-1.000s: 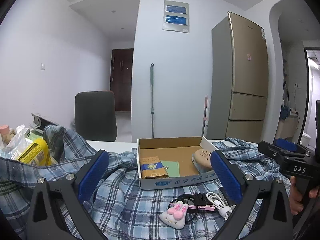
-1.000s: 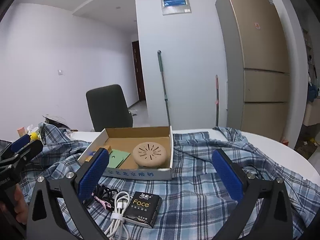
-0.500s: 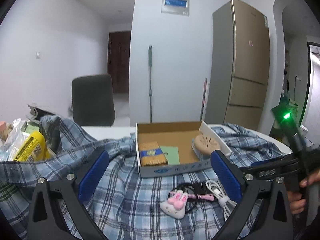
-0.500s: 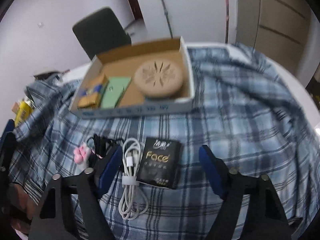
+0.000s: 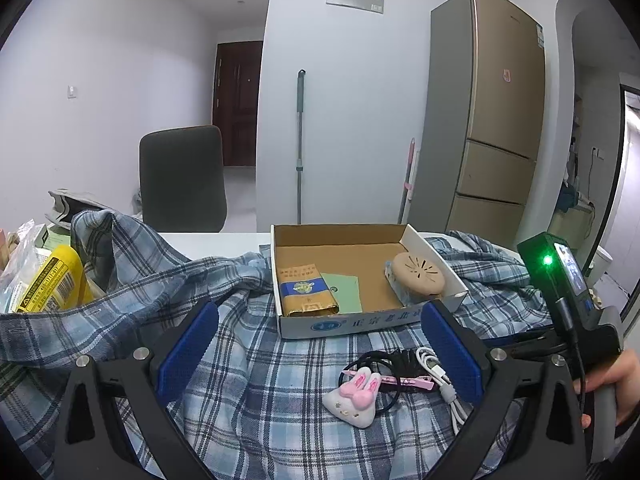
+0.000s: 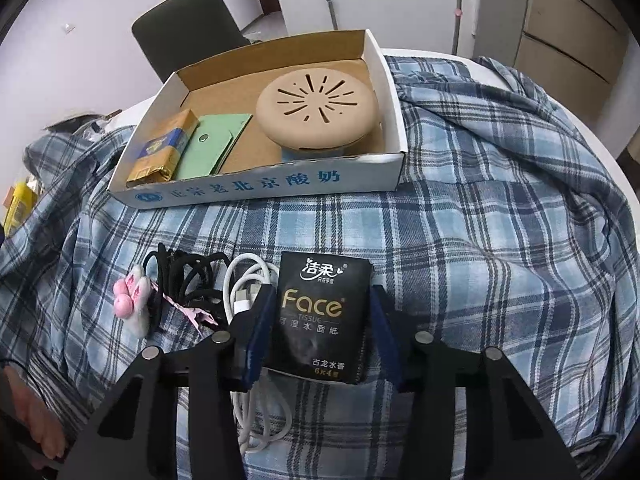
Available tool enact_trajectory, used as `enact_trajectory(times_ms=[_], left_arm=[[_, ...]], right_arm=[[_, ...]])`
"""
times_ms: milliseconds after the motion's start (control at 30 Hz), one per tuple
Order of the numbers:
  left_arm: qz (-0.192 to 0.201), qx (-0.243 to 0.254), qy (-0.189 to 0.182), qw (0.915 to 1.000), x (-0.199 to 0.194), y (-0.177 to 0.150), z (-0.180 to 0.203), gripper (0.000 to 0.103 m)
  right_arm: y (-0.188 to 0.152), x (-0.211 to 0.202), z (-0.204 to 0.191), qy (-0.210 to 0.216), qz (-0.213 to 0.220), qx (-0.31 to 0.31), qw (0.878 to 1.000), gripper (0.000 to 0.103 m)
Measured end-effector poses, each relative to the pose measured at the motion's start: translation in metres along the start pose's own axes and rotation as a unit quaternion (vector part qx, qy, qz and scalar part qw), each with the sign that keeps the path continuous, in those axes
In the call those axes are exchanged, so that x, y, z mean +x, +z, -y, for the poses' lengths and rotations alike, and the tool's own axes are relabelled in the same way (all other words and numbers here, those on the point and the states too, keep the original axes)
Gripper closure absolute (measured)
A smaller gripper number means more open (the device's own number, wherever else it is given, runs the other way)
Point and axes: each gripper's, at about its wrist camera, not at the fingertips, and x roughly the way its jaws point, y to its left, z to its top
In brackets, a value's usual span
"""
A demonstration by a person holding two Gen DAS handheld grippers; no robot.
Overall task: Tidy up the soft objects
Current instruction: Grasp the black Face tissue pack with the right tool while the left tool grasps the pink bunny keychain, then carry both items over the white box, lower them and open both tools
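Observation:
A black "Face" tissue pack [image 6: 320, 316] lies on the blue plaid shirt [image 6: 480, 240]. My right gripper [image 6: 322, 328] has its jaws closed against both sides of the pack. Left of it lie a white cable [image 6: 248, 280], black hair ties [image 6: 184, 276] and a pink bunny clip [image 6: 130, 300]. An open cardboard box [image 6: 256, 188] behind holds a tan round pad [image 6: 316, 108], a green card and a gold-blue packet [image 6: 164, 152]. My left gripper [image 5: 316, 352] is open and empty above the shirt, near the bunny clip [image 5: 356, 396] and box [image 5: 348, 320].
A yellow packet [image 5: 52, 276] and plastic bags sit at the far left. A dark chair [image 5: 182, 178] stands behind the white table [image 5: 216, 244]. A mop handle and a fridge [image 5: 488, 120] stand against the back wall. My right gripper's body shows at the left wrist view's right edge [image 5: 568, 304].
My right gripper has tilted down, moved onto the tissue pack and closed from wide open to gripping its sides. The left gripper has barely moved.

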Motion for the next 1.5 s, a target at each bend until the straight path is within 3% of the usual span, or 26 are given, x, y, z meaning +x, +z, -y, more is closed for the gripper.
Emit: enact_trajectory(times_ms=[133, 267, 400, 533, 733, 800, 933, 1033, 1167, 1500], left_arm=[[-0.017, 0.014, 0.001, 0.9998, 0.007, -0.001, 0.003, 0.001], [-0.051, 0.044, -0.008, 0.9977, 0.018, -0.003, 0.006, 0.007], [-0.106, 0.066, -0.038, 0.9915, 0.037, -0.011, 0.008, 0.023], [-0.151, 0.069, -0.064, 0.984, 0.056, -0.019, 0.011, 0.033], [-0.201, 0.068, -0.078, 0.9741, 0.076, -0.03, 0.012, 0.035], [-0.216, 0.063, -0.08, 0.9711, 0.083, -0.033, 0.011, 0.046], [-0.241, 0.057, -0.09, 0.9646, 0.093, -0.04, 0.011, 0.049], [-0.246, 0.059, -0.097, 0.9625, 0.093, -0.042, 0.013, 0.062], [-0.244, 0.057, -0.105, 0.9624, 0.092, -0.042, 0.014, 0.07], [-0.16, 0.072, -0.099, 0.9795, 0.059, -0.027, 0.014, 0.071]], right_arm=[[-0.003, -0.01, 0.001, 0.007, 0.007, -0.017, 1.0, 0.059], [-0.011, -0.033, 0.006, 0.026, 0.035, -0.03, 0.999, 0.059], [-0.022, -0.05, 0.008, 0.034, 0.08, -0.059, 0.994, 0.059], [-0.028, -0.052, 0.01, 0.051, 0.109, -0.076, 0.99, 0.059], [-0.031, -0.043, 0.009, 0.076, 0.103, -0.082, 0.988, 0.059], [-0.032, -0.045, 0.009, 0.082, 0.107, -0.084, 0.987, 0.059], [-0.034, -0.045, 0.008, 0.088, 0.107, -0.093, 0.986, 0.059], [-0.034, -0.043, 0.007, 0.089, 0.104, -0.096, 0.986, 0.058], [-0.034, -0.042, 0.009, 0.09, 0.103, -0.094, 0.986, 0.058], [-0.04, -0.05, 0.008, 0.082, 0.135, -0.103, 0.982, 0.058]])
